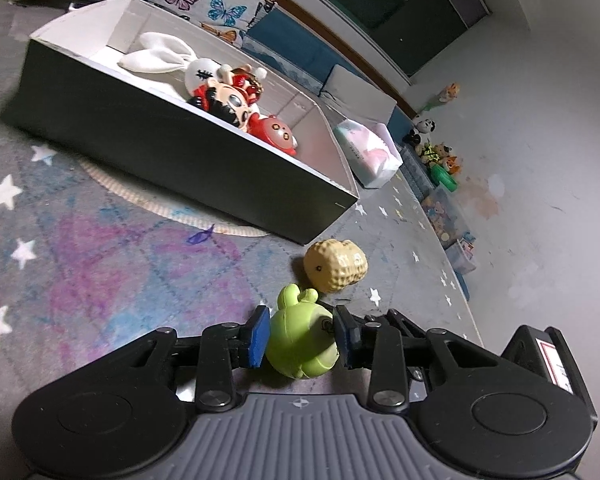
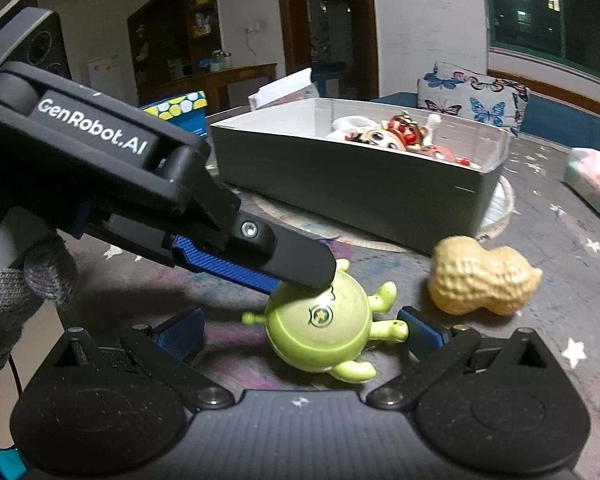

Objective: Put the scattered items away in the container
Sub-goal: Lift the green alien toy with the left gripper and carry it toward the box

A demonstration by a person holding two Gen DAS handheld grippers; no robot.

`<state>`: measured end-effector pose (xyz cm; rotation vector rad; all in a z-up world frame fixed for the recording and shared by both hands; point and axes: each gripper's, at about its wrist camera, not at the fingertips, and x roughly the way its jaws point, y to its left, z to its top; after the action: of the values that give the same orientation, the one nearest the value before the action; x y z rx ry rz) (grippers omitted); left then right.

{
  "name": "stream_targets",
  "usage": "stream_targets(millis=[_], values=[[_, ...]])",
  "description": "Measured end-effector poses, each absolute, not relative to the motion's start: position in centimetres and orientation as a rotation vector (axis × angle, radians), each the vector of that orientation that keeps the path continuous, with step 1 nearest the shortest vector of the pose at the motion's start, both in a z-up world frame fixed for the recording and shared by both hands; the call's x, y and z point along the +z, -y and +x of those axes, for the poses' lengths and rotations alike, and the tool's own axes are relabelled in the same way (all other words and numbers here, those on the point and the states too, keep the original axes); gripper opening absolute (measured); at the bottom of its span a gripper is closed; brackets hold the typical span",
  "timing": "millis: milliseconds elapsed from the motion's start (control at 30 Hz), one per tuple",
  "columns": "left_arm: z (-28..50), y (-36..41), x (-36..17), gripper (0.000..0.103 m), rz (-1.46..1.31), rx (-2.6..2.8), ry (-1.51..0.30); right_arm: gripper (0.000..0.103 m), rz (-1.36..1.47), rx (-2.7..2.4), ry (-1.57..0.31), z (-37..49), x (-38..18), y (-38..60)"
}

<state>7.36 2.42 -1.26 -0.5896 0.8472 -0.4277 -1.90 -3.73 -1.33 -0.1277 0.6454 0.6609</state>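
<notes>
green toy (image 1: 300, 344) | between left claw (image 1: 302, 338) pads, touching

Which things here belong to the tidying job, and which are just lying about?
Part of the job:
- green toy, between the left gripper pads
- peanut toy on the rug
- box with toys already inside
- right gripper, open around the green toy

Lying about:
- butterfly pillow
- pastel bag
- toys by the wall

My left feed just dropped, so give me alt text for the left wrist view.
The left gripper has its blue fingers on either side of a green round toy on the star-patterned rug. A peanut-shaped toy lies just beyond it, and the open box behind already holds several dolls.
</notes>
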Motion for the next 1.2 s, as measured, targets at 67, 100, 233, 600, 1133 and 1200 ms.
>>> stream_targets(millis=[67, 100, 233, 600, 1133, 1200], values=[[7.1, -2.7, -1.2, 0.037, -0.588, -0.419, -0.846, 0.103, -0.135, 0.672, -0.645, -1.8, -1.3, 3.2], [7.0, -2.8, -1.2, 0.037, -0.587, -0.417, -0.846, 0.103, -0.140, 0.678, -0.645, -1.7, -1.4, 3.0], [6.9, -3.3, -1.2, 0.038, -0.595, -0.404, -0.846, 0.103, -0.160, 0.689, -0.646, -1.6, -1.3, 2.2], [7.5, -3.9, -1.2, 0.037, -0.614, -0.396, -0.855, 0.103, -0.127, 0.657, -0.633, -1.9, -0.4, 3.5], [8.6, -4.1, -1.5, 0.038, -0.644, -0.401, -0.877, 0.086, -0.077, 0.655, -0.672, -1.5, -0.7, 4.7], [8.6, -4.2, -1.7, 0.038, -0.652, -0.407, -0.880, 0.081, -0.072, 0.661, -0.673, -1.4, -0.7, 4.7]])
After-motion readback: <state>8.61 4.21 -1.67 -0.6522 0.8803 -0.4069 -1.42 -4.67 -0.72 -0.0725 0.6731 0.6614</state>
